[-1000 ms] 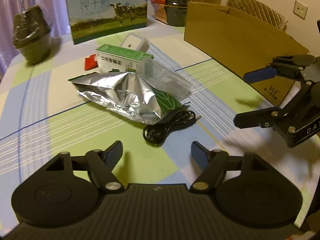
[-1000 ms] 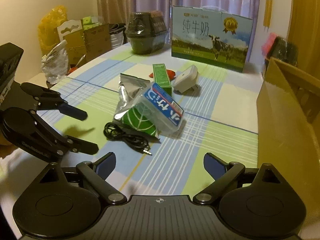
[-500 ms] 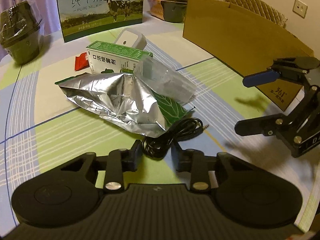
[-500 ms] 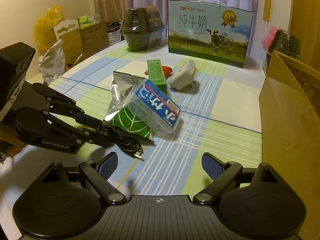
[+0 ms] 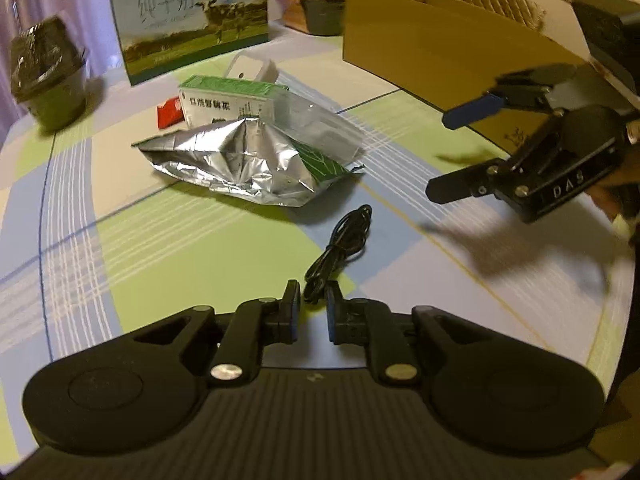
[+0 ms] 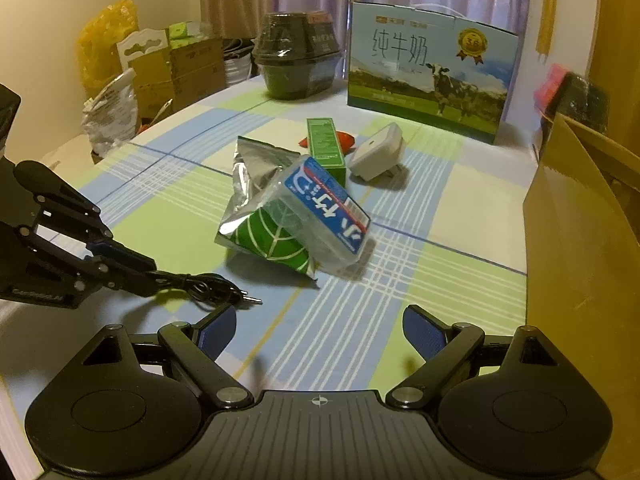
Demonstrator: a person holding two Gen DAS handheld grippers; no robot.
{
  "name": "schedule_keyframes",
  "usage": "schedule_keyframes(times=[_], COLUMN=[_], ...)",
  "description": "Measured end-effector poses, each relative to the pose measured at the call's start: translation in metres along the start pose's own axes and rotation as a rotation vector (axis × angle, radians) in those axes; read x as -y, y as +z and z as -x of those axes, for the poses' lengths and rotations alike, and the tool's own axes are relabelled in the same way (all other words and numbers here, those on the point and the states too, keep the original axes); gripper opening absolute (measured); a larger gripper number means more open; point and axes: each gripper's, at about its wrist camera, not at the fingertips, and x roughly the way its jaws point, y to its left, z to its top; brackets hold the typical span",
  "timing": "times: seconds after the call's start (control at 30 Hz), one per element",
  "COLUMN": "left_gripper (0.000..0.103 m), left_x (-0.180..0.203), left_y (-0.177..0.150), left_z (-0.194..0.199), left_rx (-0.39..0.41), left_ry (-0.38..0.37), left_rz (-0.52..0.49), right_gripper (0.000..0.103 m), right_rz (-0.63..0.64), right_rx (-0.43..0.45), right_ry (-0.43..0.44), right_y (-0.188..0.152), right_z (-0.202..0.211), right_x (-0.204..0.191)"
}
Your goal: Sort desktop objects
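A black audio cable [image 5: 344, 240] trails from my left gripper [image 5: 313, 310], which is shut on its near end just above the checked tablecloth. In the right wrist view the cable [image 6: 204, 284] hangs from the left gripper [image 6: 136, 270] at the left, plug end pointing right. Beyond it lie a silver foil bag [image 5: 240, 168], a green box [image 5: 228, 104], a clear pack with a blue label [image 6: 324, 208] and a white adapter [image 6: 376, 152]. My right gripper [image 6: 320, 328] is open and holds nothing; it hovers at the right in the left wrist view [image 5: 452, 152].
An open cardboard box [image 5: 440, 40] stands along the table's right side. A large milk carton case [image 6: 428, 68] and a dark wrapped container [image 6: 296, 56] stand at the back. A small red packet [image 5: 168, 114] lies by the green box. Bags and boxes pile up beyond the left edge.
My left gripper went from open to shut on the cable and drew it away from the foil bag, so its coil is stretched out. The right gripper stayed open and shifted a little.
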Motion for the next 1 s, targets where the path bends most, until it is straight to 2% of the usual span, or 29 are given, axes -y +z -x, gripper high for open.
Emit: schedule_keyframes(times=[0.07, 0.2, 0.33, 0.47, 0.67, 0.83, 1.0], left_gripper=[0.016, 0.016, 0.016, 0.011, 0.011, 0.011, 0.011], left_x=[0.002, 0.007, 0.013, 0.018, 0.022, 0.013, 0.004], left_y=[0.002, 0.009, 0.014, 0.015, 0.014, 0.012, 0.011], left_z=[-0.001, -0.009, -0.020, -0.022, -0.003, 0.005, 0.013], left_rx=[0.010, 0.020, -0.004, -0.030, -0.003, 0.026, 0.048], left_ry=[0.009, -0.006, -0.016, -0.012, 0.011, 0.001, 0.000], left_rz=[-0.027, -0.061, -0.088, -0.109, -0.164, -0.160, -0.124], right_gripper=[0.088, 0.088, 0.088, 0.088, 0.088, 0.088, 0.084], right_rz=[0.002, 0.020, 0.086, 0.217, 0.391, 0.491, 0.479], right_rx=[-0.005, -0.011, -0.008, -0.016, -0.048, -0.079, -0.093], right_ry=[-0.001, -0.007, -0.015, -0.005, 0.009, 0.033, 0.095], right_y=[0.000, 0.001, 0.007, 0.019, 0.044, 0.068, 0.086], right_z=[-0.001, -0.003, -0.006, -0.013, -0.028, -0.045, -0.067], right_x=[-0.001, -0.003, -0.008, -0.017, -0.022, -0.019, -0.013])
